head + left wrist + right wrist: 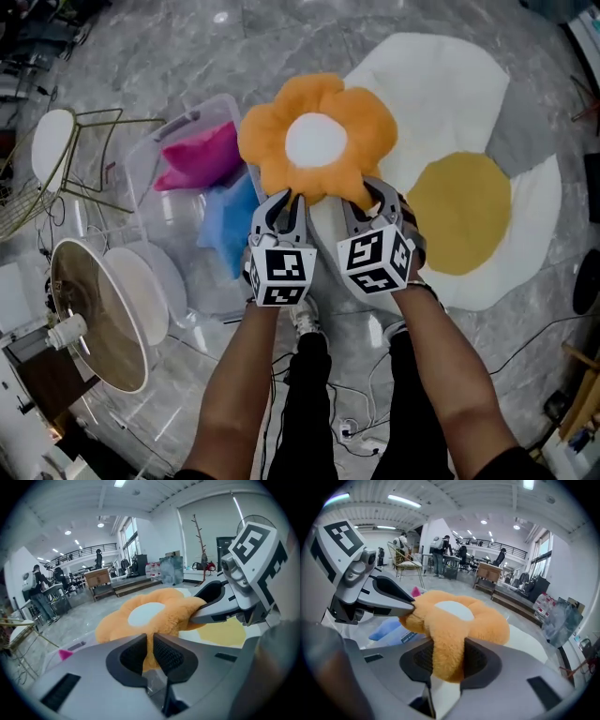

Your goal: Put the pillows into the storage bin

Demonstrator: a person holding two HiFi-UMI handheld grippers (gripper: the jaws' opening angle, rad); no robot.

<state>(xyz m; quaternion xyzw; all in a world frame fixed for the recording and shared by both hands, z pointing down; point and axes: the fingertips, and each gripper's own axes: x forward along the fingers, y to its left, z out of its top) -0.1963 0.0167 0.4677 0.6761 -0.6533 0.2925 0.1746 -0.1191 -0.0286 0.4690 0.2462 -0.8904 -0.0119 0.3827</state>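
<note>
The orange pillow (pixel 316 141) is held up in the air near the bin (pixel 142 155) — one petal is pinched in the jaws of the left gripper (pixel 284 204), the neighbouring one in those of the right gripper (pixel 373 192). It's reckoned light, soft and floppy, so petals are the spots to be grabbed, where stuffing squashes thin — a pink pillow (pixel 202 155) and a blue pillow (pixel 230 223) are already in the bin.
</note>
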